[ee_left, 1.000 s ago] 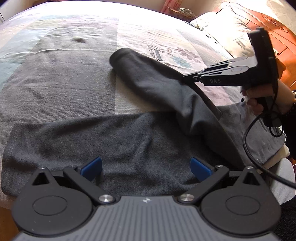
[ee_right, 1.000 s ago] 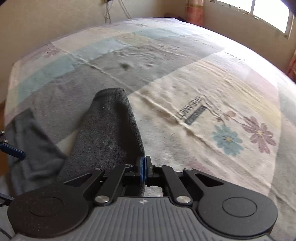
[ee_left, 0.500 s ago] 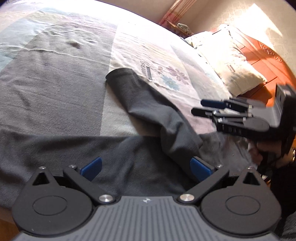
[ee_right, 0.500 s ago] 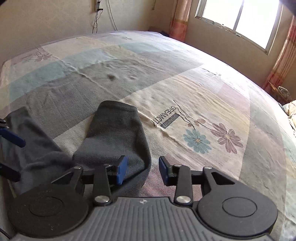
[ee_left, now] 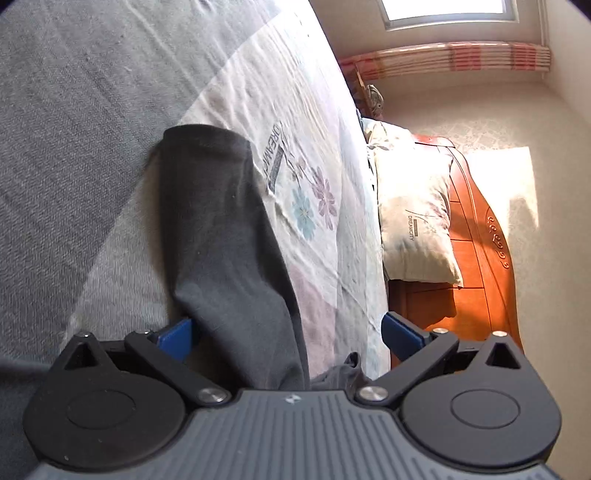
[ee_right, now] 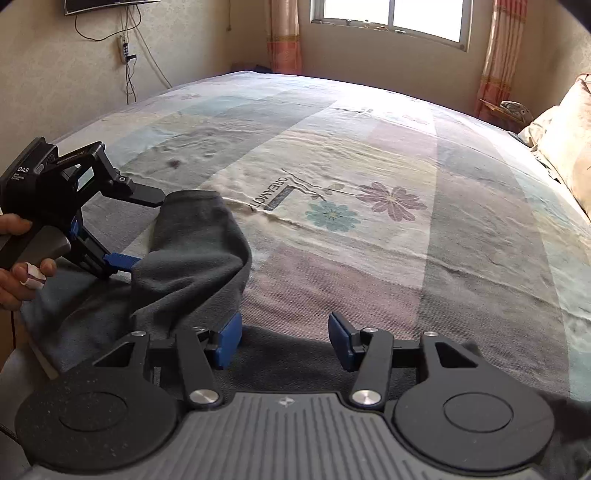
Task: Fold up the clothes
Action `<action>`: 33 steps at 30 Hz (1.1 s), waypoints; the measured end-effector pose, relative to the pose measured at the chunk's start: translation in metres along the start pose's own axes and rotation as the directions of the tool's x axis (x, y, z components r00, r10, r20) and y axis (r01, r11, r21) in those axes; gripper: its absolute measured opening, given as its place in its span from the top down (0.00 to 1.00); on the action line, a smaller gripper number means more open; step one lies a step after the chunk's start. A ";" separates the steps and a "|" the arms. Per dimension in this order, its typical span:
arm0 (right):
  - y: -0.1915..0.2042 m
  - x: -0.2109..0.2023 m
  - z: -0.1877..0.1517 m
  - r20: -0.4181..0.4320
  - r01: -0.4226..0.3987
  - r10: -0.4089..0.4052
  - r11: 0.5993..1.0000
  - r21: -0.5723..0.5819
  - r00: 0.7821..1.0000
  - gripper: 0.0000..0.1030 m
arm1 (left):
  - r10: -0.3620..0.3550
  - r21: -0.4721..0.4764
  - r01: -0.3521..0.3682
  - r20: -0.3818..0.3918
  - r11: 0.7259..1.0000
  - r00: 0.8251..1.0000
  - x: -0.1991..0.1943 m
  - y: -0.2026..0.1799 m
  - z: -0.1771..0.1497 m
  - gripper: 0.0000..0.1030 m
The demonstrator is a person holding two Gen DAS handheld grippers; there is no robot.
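A dark grey garment lies on the bed, and its sleeve (ee_left: 221,229) is folded up over the patterned sheet. My left gripper (ee_left: 288,336) is open wide, rolled on its side, and the sleeve runs between its jaws close to the left pad without being pinched. In the right wrist view the left gripper (ee_right: 147,229) straddles the sleeve (ee_right: 195,251) from the left. My right gripper (ee_right: 284,341) has its jaws opening. The sleeve's edge lies just beside its left pad. Between the pads I see only the garment's body (ee_right: 295,350) below.
The bed sheet (ee_right: 369,206) with its flower print stretches ahead and to the right. A pillow (ee_left: 413,214) leans on the wooden headboard (ee_left: 480,258). A person's hand (ee_right: 14,258) grips the left gripper's handle. A window (ee_right: 391,18) is in the far wall.
My right gripper opened, let go of the sleeve and drew back. My left gripper rolled onto its side and moved in until the sleeve lay between its open jaws.
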State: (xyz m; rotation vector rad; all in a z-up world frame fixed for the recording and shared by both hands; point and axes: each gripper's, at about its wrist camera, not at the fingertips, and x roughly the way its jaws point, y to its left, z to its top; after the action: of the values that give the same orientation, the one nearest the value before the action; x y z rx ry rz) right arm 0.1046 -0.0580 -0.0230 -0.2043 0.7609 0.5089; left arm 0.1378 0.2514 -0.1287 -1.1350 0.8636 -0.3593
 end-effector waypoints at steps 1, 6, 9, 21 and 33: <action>-0.003 0.000 -0.001 -0.001 0.005 -0.005 1.000 0.007 1.000 0.44 | 0.002 0.004 -0.002 0.014 1.000 1.000 0.003 -0.001 0.003 0.01; -0.011 0.001 -0.009 -0.005 0.012 -0.012 0.999 0.034 1.000 0.44 | -0.038 -0.025 0.042 0.130 0.999 0.991 0.002 0.003 0.015 0.01; -0.013 0.000 -0.012 -0.006 0.007 -0.007 0.999 0.038 1.000 0.43 | -0.054 -0.038 0.061 0.161 0.997 0.986 0.002 0.005 0.020 0.01; -0.019 -0.001 -0.024 -0.026 0.002 0.000 0.998 0.067 1.000 0.39 | 0.014 0.098 -0.025 0.115 0.995 0.993 0.019 -0.011 0.010 0.01; -0.027 -0.021 -0.037 -0.012 0.014 -0.012 0.994 0.108 1.000 0.37 | 0.087 0.271 -0.132 0.171 0.953 0.981 0.013 -0.016 0.000 0.23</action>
State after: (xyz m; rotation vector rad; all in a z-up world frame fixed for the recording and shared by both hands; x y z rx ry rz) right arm 0.0833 -0.1024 -0.0348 -0.1116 0.7954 0.4532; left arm 0.1483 0.2363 -0.1198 -0.8353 0.7072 -0.2856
